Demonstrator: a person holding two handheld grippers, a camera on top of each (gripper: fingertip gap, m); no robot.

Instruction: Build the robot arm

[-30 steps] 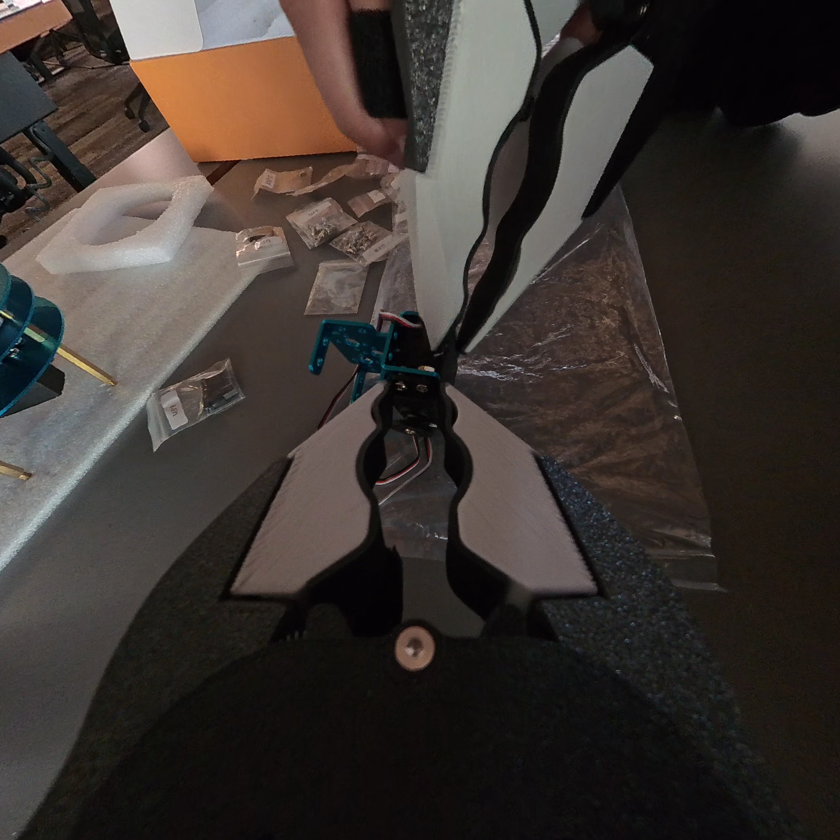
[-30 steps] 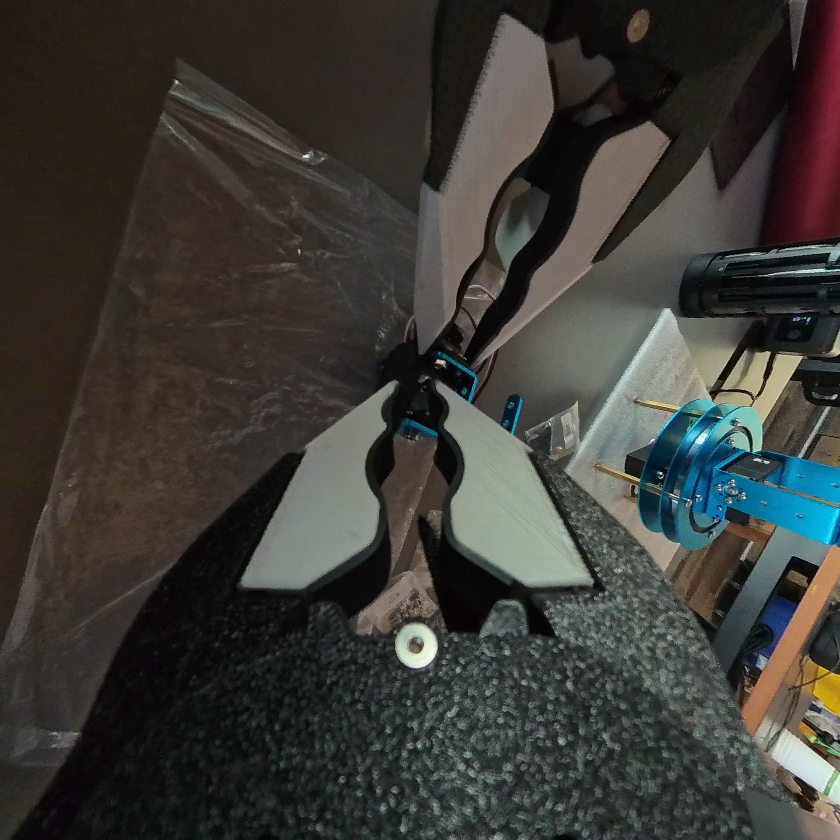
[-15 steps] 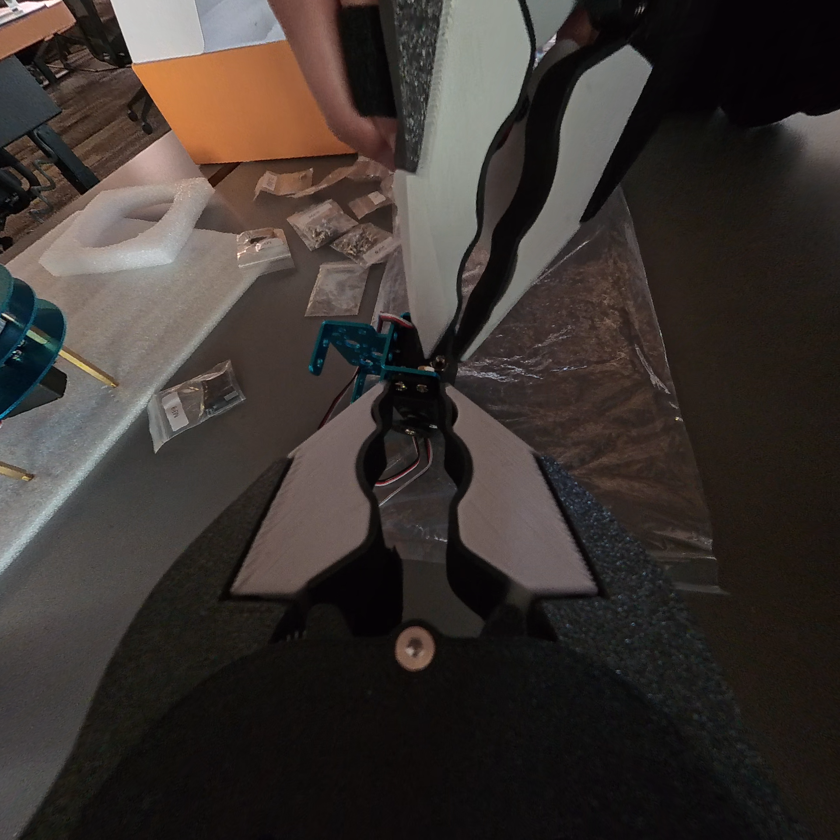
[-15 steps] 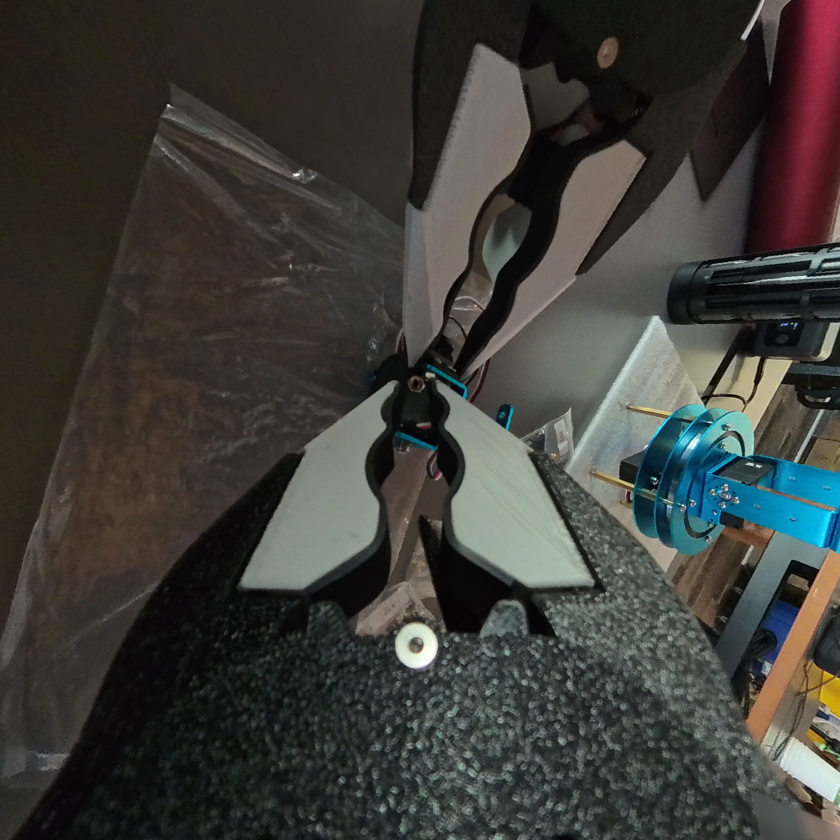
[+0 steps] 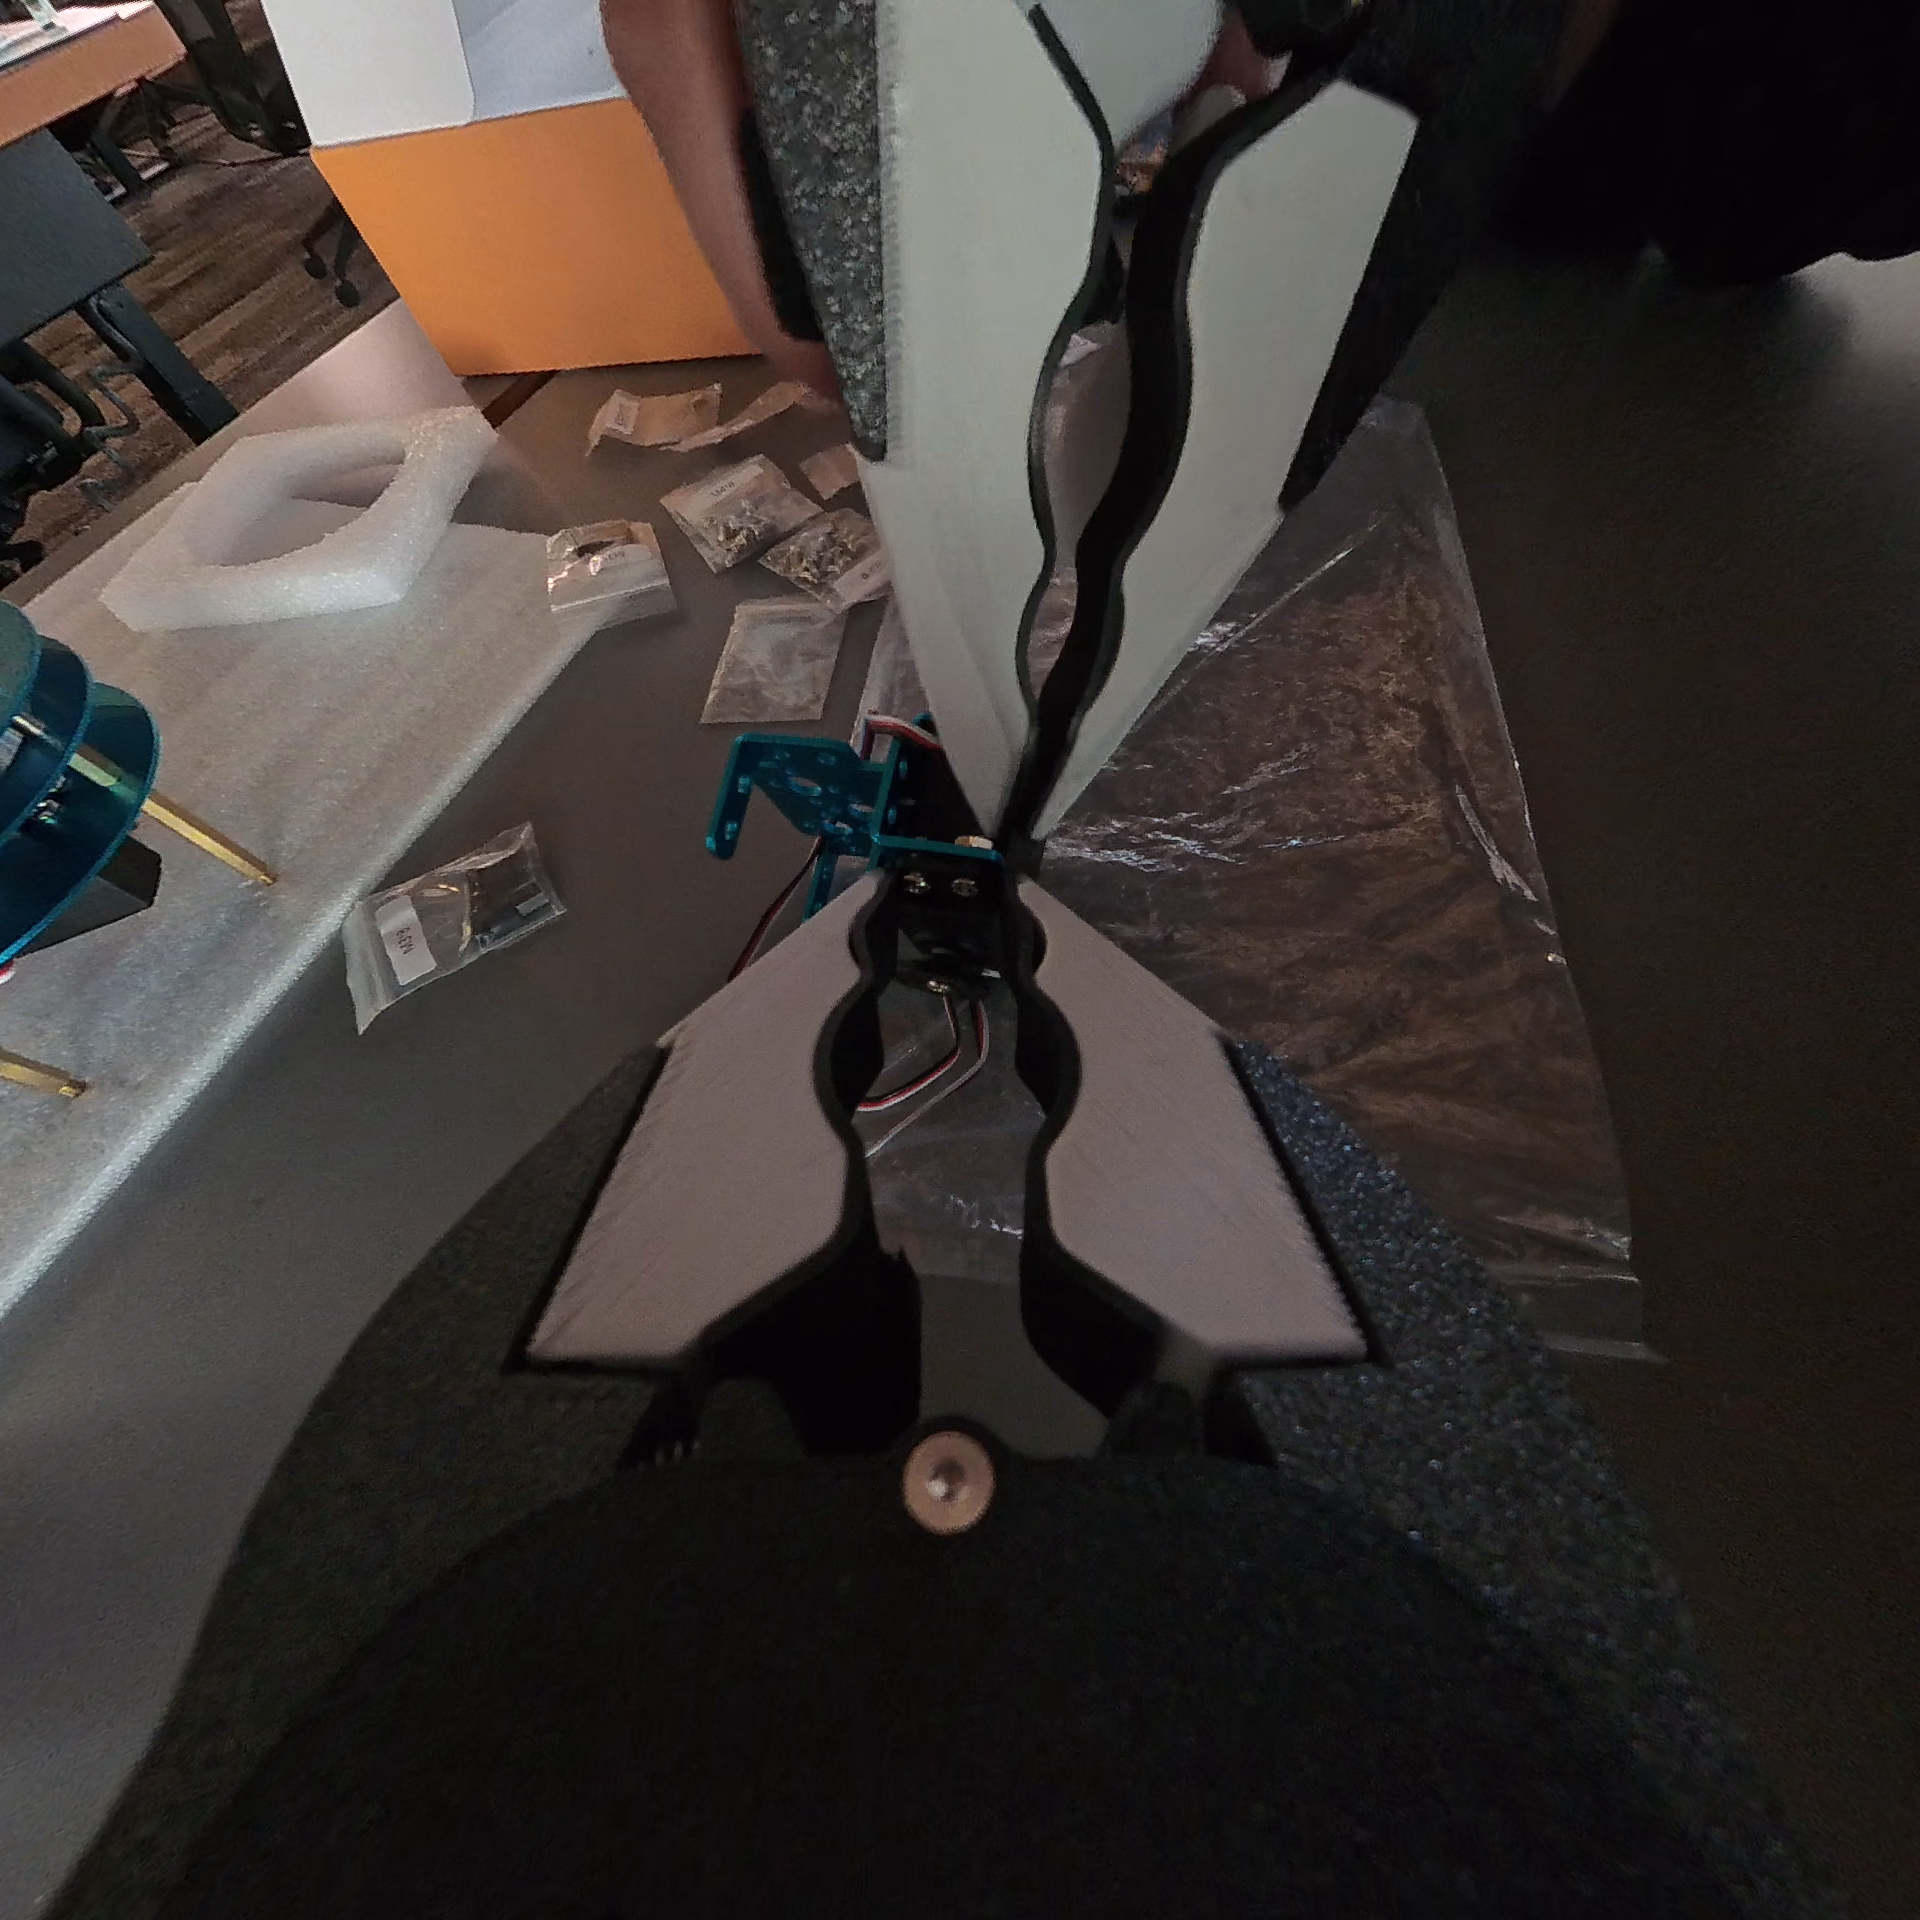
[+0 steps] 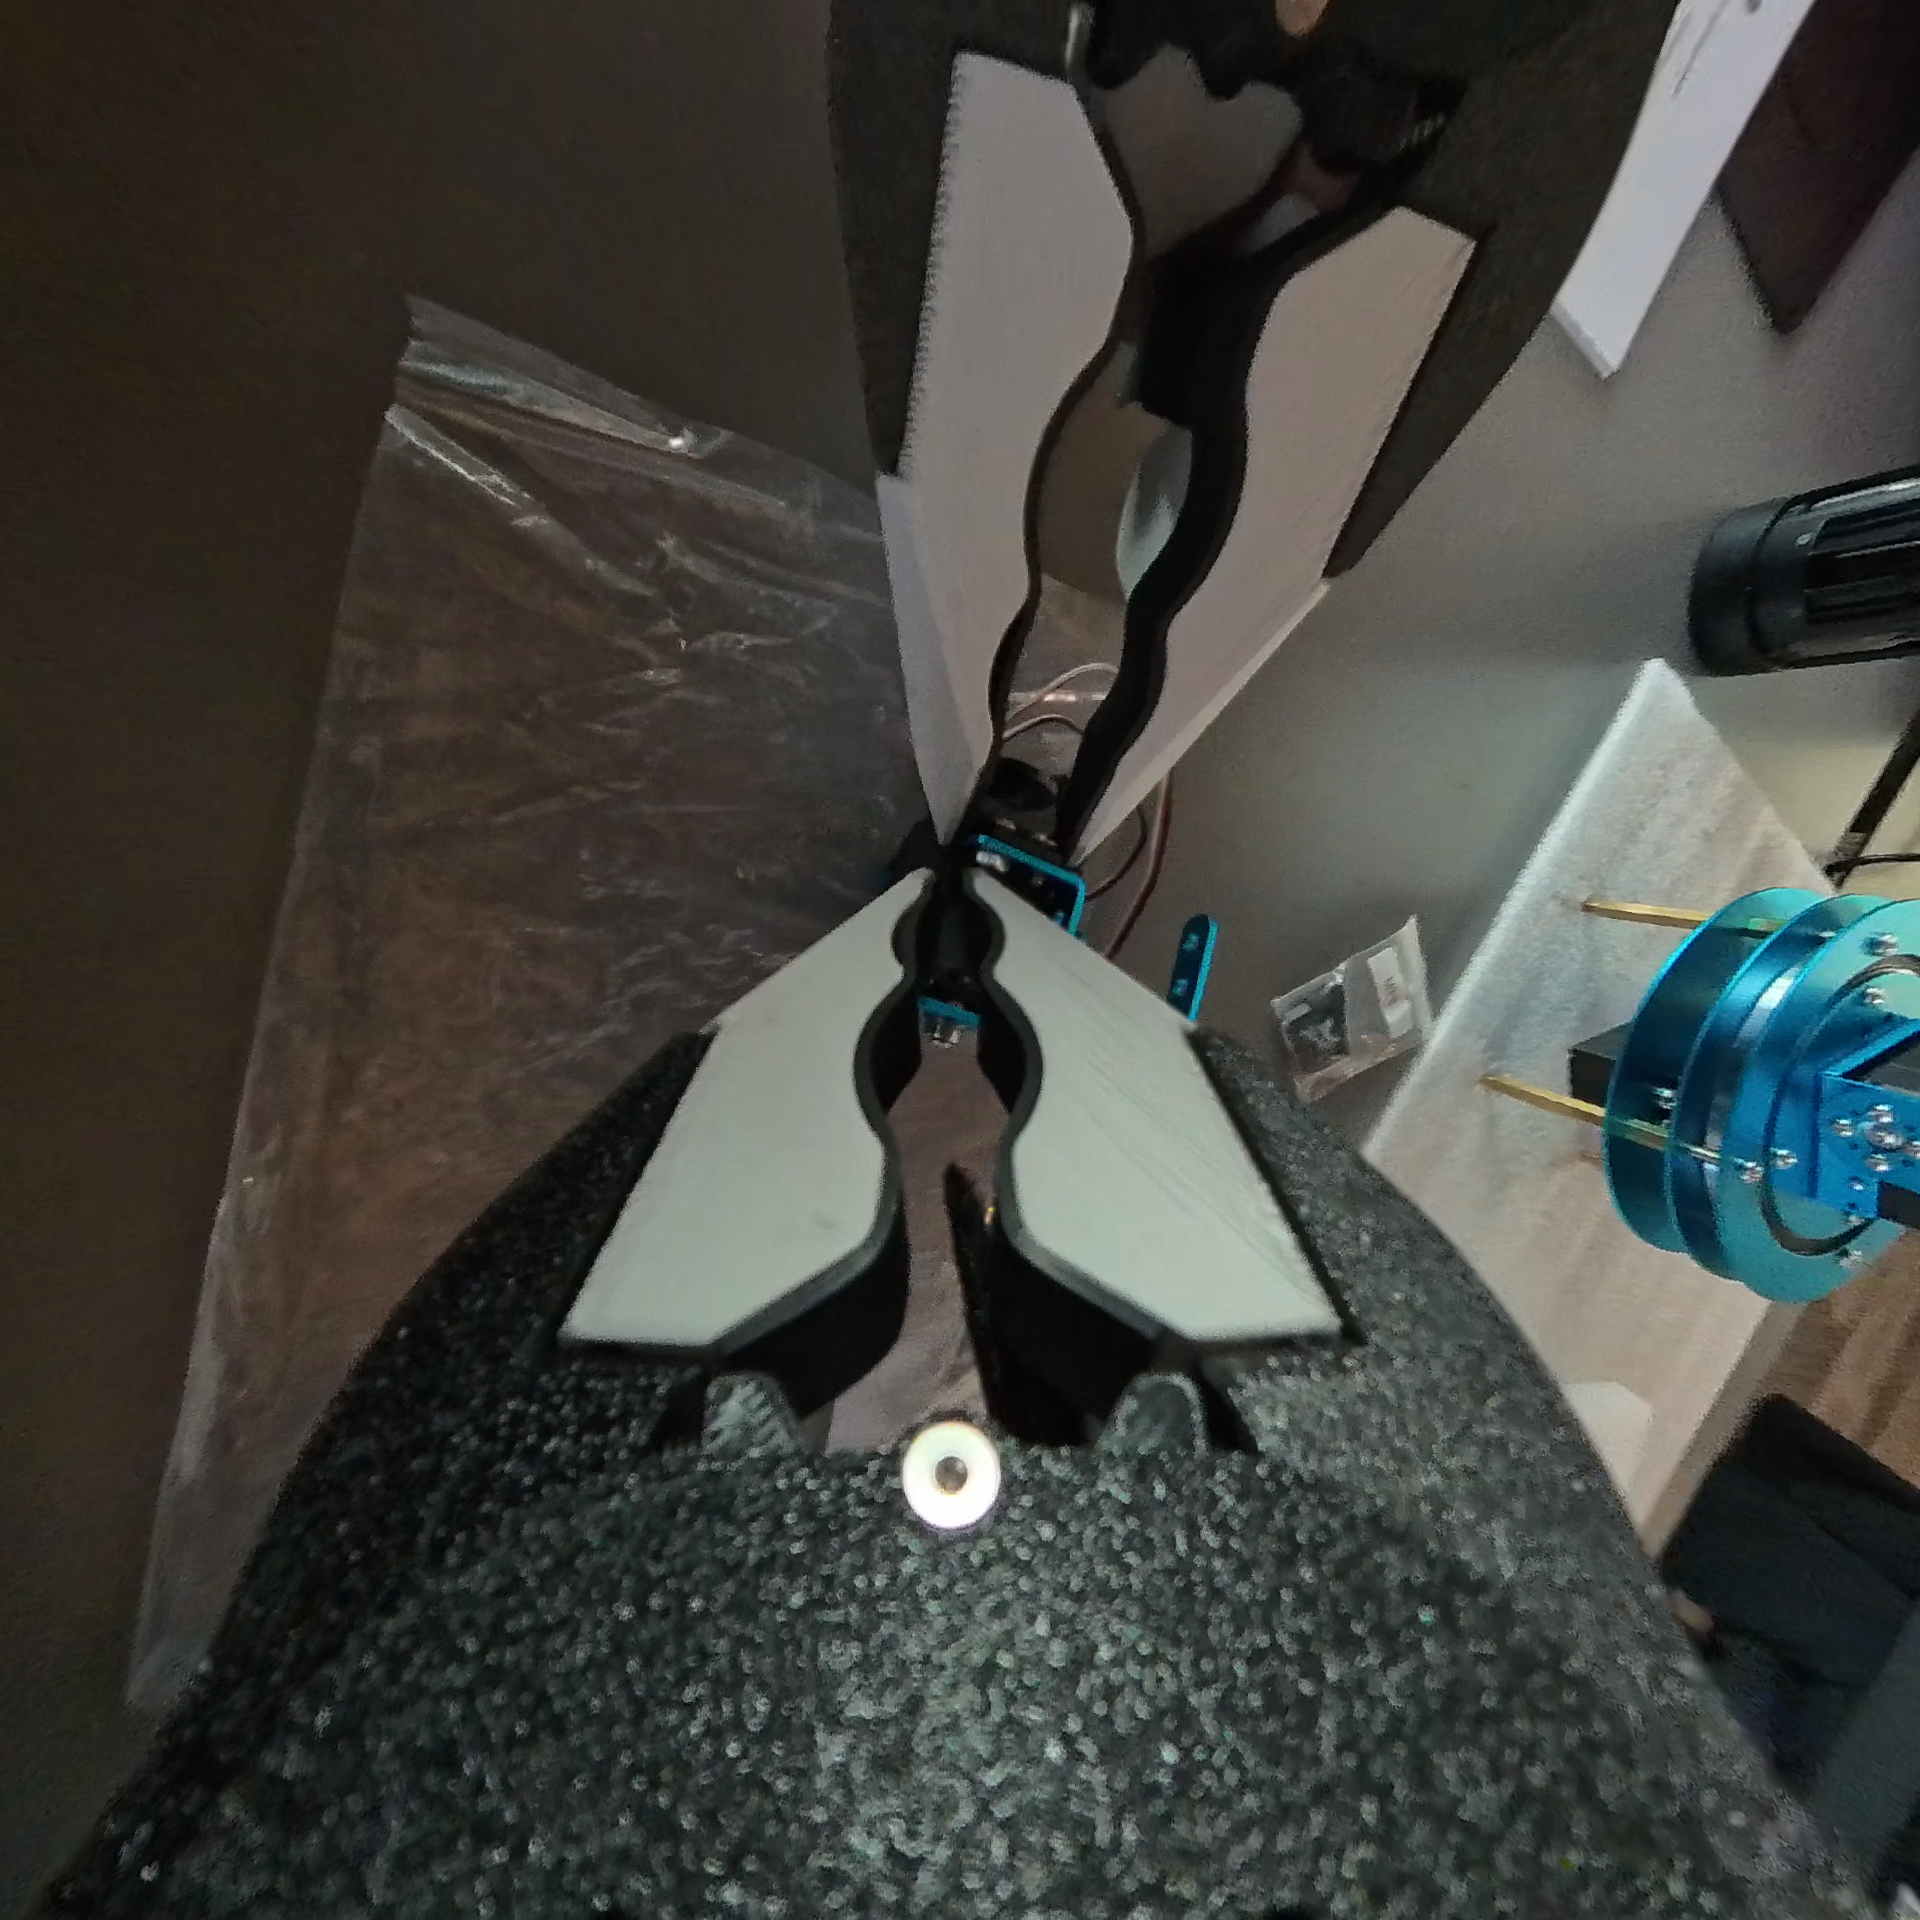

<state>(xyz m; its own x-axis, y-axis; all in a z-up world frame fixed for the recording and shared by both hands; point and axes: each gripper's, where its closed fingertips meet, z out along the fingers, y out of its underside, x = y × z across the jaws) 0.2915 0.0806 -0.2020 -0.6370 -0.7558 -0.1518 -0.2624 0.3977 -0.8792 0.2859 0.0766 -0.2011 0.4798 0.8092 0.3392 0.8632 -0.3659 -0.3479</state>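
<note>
Grey counter (image 5: 312, 1247) under dim light, a crumpled clear plastic bag (image 5: 1351, 883) spread across its middle. Left gripper (image 5: 940, 894) — fingers drawn narrow, clamped on a black servo motor (image 5: 940, 930) seated in a blue metal bracket (image 5: 805, 795); the servo's red, white and dark wires (image 5: 935, 1081) trail back between the fingers. Right gripper (image 6: 948, 868) meets the same assembly from the opposite side, its tips nearly closed on the black and blue part (image 6: 1023, 868); whether they pinch the servo body or the bracket cannot be told. Seen from the left wrist, the right gripper descends from above, its tips touching the bracket's top edge.

Beyond the assembly, small zip bags of hardware (image 5: 774, 520) lie scattered on the counter, one bag (image 5: 457, 920) just left of the bracket; their white labels carry print too small to read. A white foam sheet (image 5: 260, 810) at the left bears a hollow foam frame (image 5: 301, 530) and a blue disc-shaped assembly (image 6: 1766, 1101) on brass standoffs. An orange and white box (image 5: 520, 208) stands farther back.
</note>
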